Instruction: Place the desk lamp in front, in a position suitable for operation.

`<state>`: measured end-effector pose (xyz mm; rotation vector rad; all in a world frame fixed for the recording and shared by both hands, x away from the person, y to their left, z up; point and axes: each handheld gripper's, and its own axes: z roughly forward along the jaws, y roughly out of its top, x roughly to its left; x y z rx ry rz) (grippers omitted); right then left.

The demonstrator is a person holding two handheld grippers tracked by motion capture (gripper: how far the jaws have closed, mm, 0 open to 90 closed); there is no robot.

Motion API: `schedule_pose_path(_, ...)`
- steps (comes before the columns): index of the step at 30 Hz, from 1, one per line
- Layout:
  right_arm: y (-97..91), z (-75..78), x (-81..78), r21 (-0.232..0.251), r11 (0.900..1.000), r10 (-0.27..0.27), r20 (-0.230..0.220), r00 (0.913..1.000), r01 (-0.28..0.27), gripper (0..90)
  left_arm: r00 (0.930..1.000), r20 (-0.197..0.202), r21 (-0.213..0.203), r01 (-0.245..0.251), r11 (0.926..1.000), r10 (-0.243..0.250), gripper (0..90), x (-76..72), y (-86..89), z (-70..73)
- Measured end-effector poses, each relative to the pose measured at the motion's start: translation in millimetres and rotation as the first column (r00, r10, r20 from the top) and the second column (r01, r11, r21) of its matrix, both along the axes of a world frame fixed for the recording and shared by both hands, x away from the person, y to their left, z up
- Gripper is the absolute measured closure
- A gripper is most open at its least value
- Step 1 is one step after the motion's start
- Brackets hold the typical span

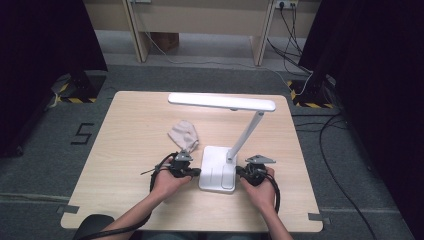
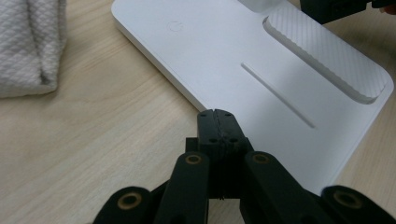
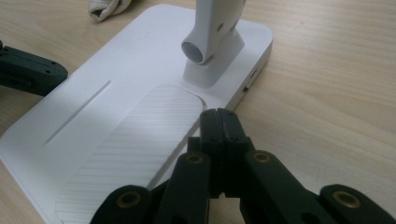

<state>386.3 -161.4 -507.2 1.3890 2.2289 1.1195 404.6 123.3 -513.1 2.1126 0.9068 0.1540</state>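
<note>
A white desk lamp stands on the wooden table, its flat base (image 1: 218, 172) between my two hands and its long head (image 1: 222, 102) raised over the middle. My left gripper (image 1: 196, 171) is shut, with its tip against the base's left edge (image 2: 187, 93). My right gripper (image 1: 239, 170) is also shut, its tip at the base's right edge (image 3: 224, 100) beside the arm's hinge (image 3: 210, 42). Nothing sits between either pair of jaws. A crumpled beige cloth (image 1: 183, 135) lies just beyond my left gripper; the cloth (image 2: 28, 46) also shows in the left gripper view.
The table (image 1: 130, 130) ends close in front of the person's forearms. Grey carpet surrounds it, with cables (image 1: 330, 150) on the floor at the right and black stands at both back corners.
</note>
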Motion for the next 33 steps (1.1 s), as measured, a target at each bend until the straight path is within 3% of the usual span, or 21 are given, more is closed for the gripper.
schedule_pose_path(10,20.6,-2.2,-0.1,-0.009,0.999,0.043,-0.006,0.9991,-0.043,90.0,0.9997,0.003,0.011,-0.025,0.9996,0.025,89.3,-4.4,21.2,0.6)
schedule_pose_path(20,27.8,-2.9,-1.1,-0.012,0.9979,0.063,-0.007,0.998,-0.063,90.0,0.9996,0.005,-0.001,-0.028,0.9996,0.028,89.0,-6.8,29.1,-0.3)
schedule_pose_path(23,25.0,-0.6,-0.9,0.009,0.998,0.063,-0.004,0.998,-0.063,84.9,0.9989,0.037,0.012,-0.03,0.9995,0.029,80.0,-2.7,35.6,7.7)
schedule_pose_path(25,21.5,3.7,-1.7,0.01,0.9983,0.058,0.003,0.9983,-0.058,78.6,0.9951,0.085,0.008,-0.053,0.9986,0.052,66.3,5.8,42.9,17.6)
schedule_pose_path(27,17.1,8.0,-3.2,0.006,0.9987,0.051,0.019,0.9985,-0.051,75.1,0.9877,0.133,0.023,-0.086,0.996,0.083,52.6,18.2,49.3,28.1)
schedule_pose_path(30,10.6,11.4,-5.6,0.014,0.9995,0.028,0.039,0.9989,-0.029,71.8,0.9737,0.21,0.077,-0.108,0.9912,0.09,42.0,41.4,50.8,40.5)
schedule_pose_path(33,6.3,11.2,-7.7,0.016,0.9996,0.021,0.039,0.999,-0.022,70.6,0.9689,0.233,0.088,-0.106,0.9904,0.083,37.0,60.8,46.1,42.0)
